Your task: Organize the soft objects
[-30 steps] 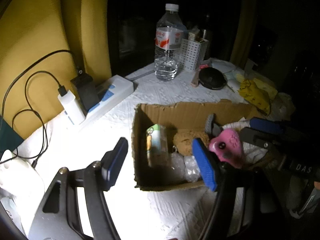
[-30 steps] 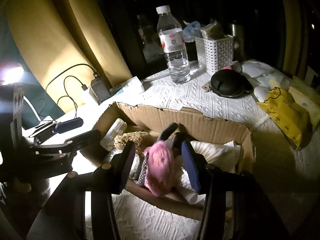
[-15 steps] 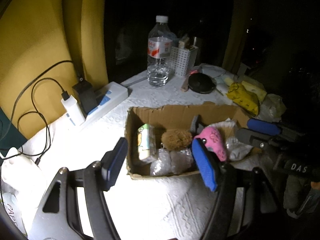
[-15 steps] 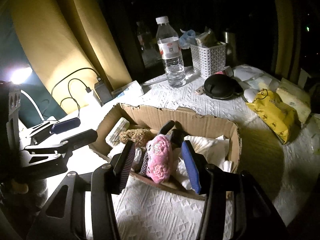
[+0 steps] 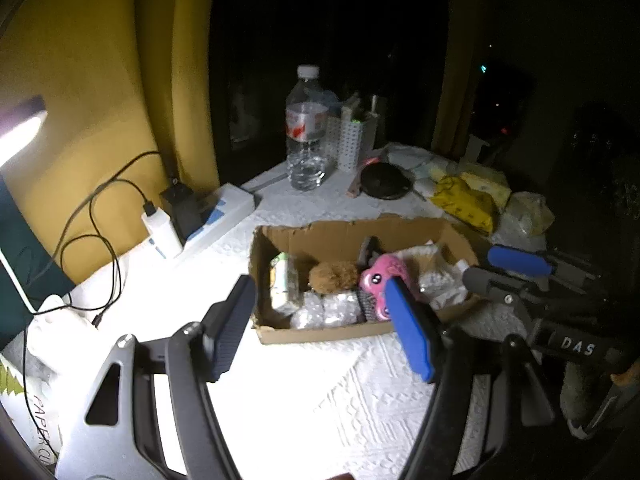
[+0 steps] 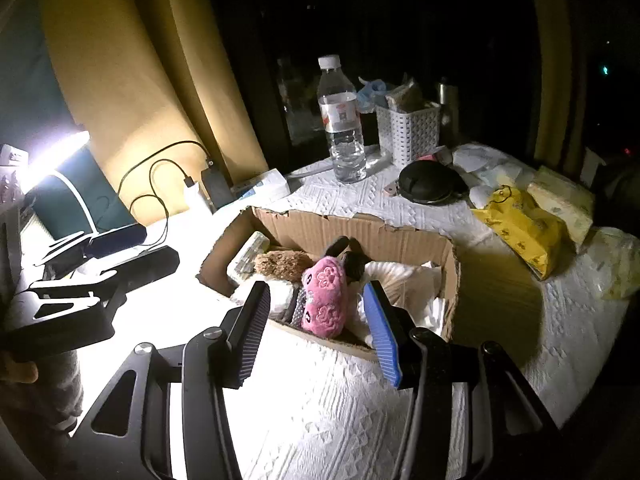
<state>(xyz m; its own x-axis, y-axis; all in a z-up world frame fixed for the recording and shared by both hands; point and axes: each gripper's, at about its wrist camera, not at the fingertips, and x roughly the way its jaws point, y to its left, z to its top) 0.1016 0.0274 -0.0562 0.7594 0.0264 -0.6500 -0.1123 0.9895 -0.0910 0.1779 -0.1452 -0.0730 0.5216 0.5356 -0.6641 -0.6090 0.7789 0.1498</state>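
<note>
Status at this frame: the torn brown cardboard box [image 6: 360, 236] sat on the white textured tablecloth [image 6: 332, 408] and already held most of the soft stuff: pink plush slipper with flower embroidery [image 6: 325, 298] near the front wall, a brown fuzzy plush lump [image 6: 280, 264] behind it, white crumpled cloth or tissue [image 6: 404, 280] on the right side, clear crinkled plastic wrap [image 5: 328, 312] at the front left, and a small printed packet [image 5: 282, 282] against the left wall. A dark item [image 6: 354, 262] sat behind the slipper; too dim to identify. Left gripper [image 5: 320, 320] had its jaws apart, nothing between the pads, and hung over the cloth in front of the box. Right gripper [image 6: 316, 324] was the same: jaws apart, empty, with the slipper visible through the gap but inside the box, not pinched. Judgement: the packing looked mostly done. Possible leftovers outside the box: the yellow printed plastic bag [image 6: 520, 228] and the pale wrapped bundle [image 6: 616, 264] at the right edge of the table, well apart from the box. Can't tell whether those count as task items. The clear water bottle [image 6: 342, 128] and white perforated basket [image 6: 412, 132] at the back were hard items, probably out of scope.
</note>
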